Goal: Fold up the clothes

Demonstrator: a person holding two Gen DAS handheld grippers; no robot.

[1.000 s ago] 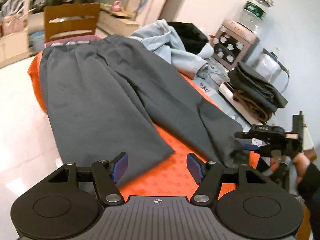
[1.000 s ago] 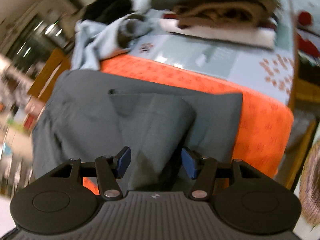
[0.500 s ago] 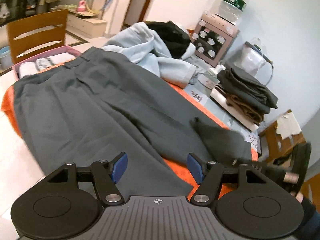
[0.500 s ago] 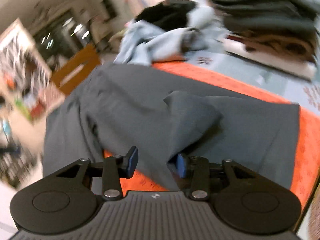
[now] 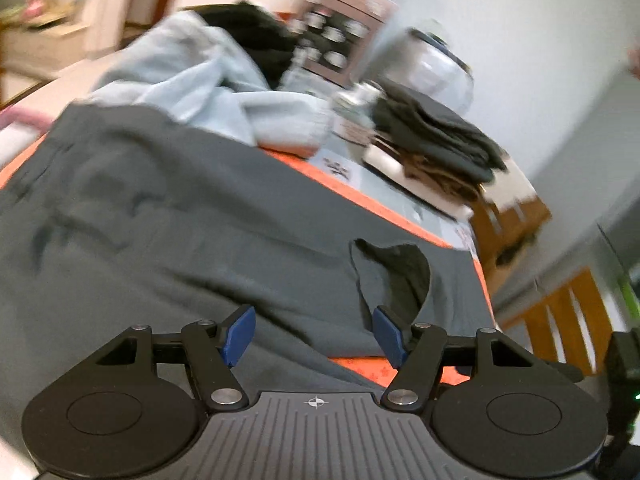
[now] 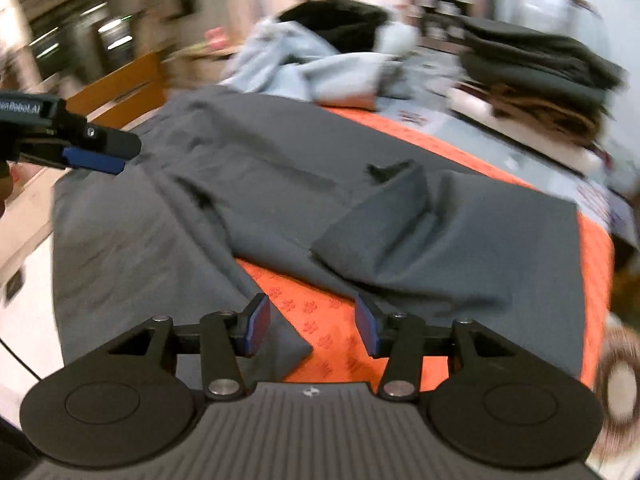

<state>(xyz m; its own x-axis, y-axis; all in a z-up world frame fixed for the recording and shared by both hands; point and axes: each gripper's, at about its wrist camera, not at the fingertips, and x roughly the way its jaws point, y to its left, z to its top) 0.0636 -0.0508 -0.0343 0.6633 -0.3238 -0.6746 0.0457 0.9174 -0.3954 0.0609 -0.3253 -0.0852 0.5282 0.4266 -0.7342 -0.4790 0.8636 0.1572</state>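
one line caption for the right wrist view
Open right gripper above grey trousers spread on an orange tablecloth.

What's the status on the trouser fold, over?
Left tool open, empty; right tool opening, empty. Grey trousers spread on orange cloth, one hem flipped back. Blue garment heaped beyond waistband.

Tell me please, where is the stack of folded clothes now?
The stack of folded clothes lies at the upper right in both wrist views, beyond the grey trousers, right of the light blue garment.
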